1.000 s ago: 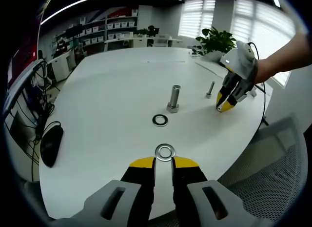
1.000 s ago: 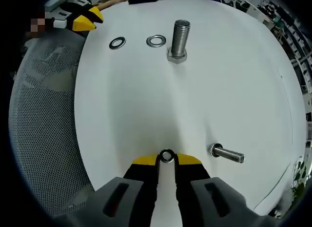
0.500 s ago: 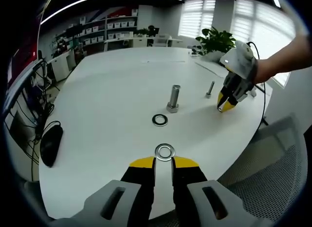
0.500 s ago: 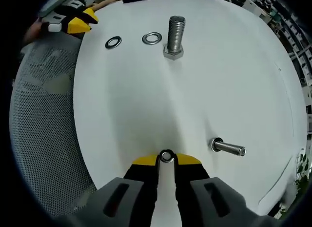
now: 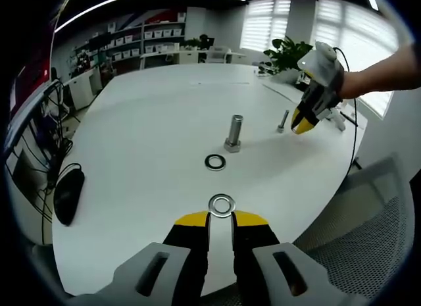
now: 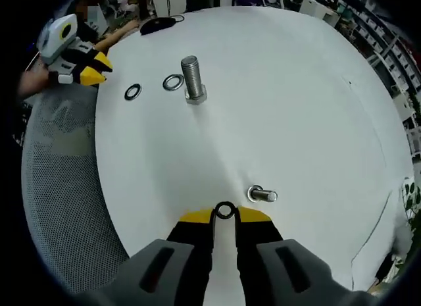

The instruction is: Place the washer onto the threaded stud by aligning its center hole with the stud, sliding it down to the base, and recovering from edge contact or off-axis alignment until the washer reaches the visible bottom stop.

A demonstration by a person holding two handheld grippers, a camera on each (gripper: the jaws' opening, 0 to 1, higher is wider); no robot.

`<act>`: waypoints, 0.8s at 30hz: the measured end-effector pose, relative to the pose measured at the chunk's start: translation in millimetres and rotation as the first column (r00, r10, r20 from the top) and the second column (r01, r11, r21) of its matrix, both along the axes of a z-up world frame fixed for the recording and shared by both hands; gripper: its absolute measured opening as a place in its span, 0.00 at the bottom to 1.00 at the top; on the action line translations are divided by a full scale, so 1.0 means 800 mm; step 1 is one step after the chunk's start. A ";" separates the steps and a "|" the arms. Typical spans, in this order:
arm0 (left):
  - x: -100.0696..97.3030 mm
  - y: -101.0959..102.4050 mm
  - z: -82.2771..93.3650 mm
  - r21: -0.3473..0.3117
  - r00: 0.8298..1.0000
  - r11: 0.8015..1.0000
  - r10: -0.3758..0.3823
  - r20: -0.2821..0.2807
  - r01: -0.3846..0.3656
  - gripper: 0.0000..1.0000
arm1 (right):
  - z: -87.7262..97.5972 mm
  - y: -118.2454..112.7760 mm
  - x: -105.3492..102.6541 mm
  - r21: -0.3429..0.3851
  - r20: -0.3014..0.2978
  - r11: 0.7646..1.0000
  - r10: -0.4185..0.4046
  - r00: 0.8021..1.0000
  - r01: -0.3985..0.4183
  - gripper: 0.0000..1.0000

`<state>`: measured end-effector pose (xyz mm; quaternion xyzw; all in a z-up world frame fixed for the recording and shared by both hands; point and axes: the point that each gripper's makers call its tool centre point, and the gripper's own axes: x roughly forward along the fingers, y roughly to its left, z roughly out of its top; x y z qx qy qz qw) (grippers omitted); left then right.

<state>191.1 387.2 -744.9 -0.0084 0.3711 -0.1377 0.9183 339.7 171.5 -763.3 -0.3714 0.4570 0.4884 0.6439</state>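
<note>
A small steel washer [image 6: 225, 210] sits between the tips of my right gripper [image 6: 225, 215], which is shut on it. The right gripper [image 5: 301, 125] hovers above the white table [image 5: 151, 122], just right of a small upright stud [image 5: 284, 120]; that stud [image 6: 262, 195] lies just ahead and right of the tips, seen almost end-on. A large bolt [image 5: 234, 133] stands upright on its head mid-table. A dark washer [image 5: 215, 162] and a bright washer [image 5: 222, 204] lie flat. My left gripper [image 5: 221, 218] rests shut behind the bright washer, holding nothing.
A black mouse [image 5: 68, 195] and cables lie at the table's left edge. A grey mesh chair [image 5: 368, 233] stands at the near right edge. A potted plant [image 5: 291, 56] sits at the far side. A person's arm [image 5: 385, 72] holds the right gripper.
My right gripper has risen from the table with the small washer and moved toward the small stud. The left gripper and both loose washers have stayed put.
</note>
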 end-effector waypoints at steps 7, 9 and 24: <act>0.000 0.000 0.000 0.001 1.000 1.000 -0.001 -0.002 0.001 0.10 | 0.017 0.001 0.008 0.025 0.021 1.000 -0.002 1.000 0.001 0.14; 0.000 0.000 0.000 0.000 1.000 1.000 0.001 -0.002 -0.001 0.10 | 0.022 0.001 0.011 0.033 0.031 0.999 0.000 1.000 -0.001 0.14; 0.000 0.000 0.001 -0.003 1.000 1.000 0.005 0.000 -0.005 0.10 | 0.036 0.006 0.029 0.051 0.081 0.998 0.023 0.996 -0.027 0.14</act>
